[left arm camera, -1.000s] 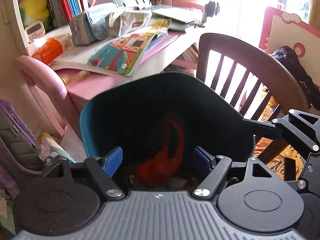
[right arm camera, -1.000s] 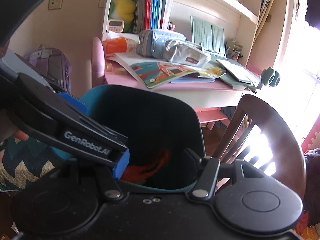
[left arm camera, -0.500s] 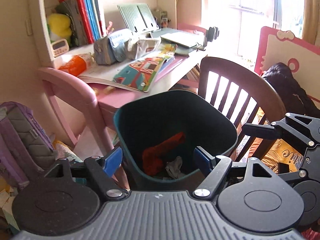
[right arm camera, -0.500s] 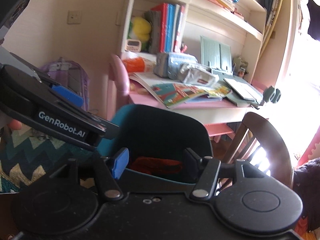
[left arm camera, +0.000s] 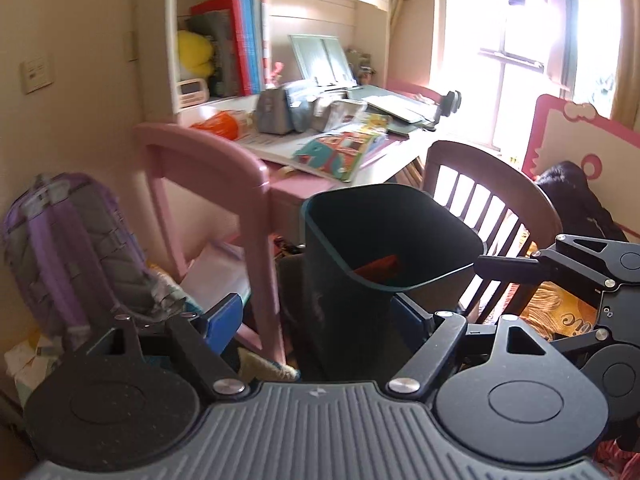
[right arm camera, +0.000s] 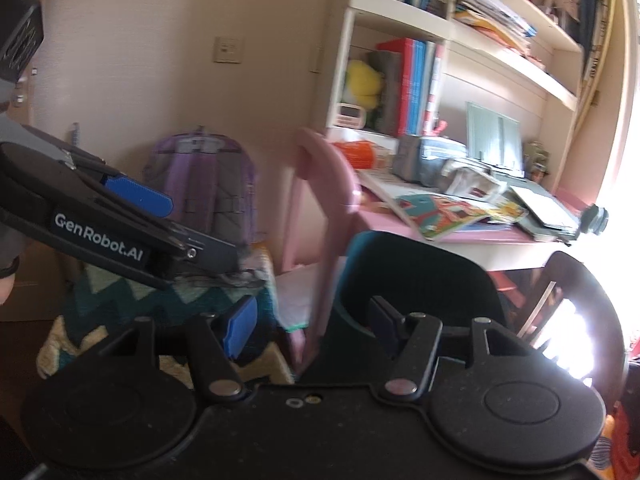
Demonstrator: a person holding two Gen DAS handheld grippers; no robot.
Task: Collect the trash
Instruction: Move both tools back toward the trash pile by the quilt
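Red trash (left arm camera: 378, 266) lies inside the dark bin (left arm camera: 360, 280).

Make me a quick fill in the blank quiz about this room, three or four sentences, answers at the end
1. The crumpled item visible inside the dark teal trash bin is ____ in colour.
2. The backpack leaning by the wall is mostly ____.
3. The plush toy on the shelf is ____.
4. Both grippers' jaws hold ____.

Answers: red; purple; yellow; nothing

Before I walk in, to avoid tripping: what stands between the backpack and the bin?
The desk's pink leg stands between backpack and bin, clearest in the left wrist view.
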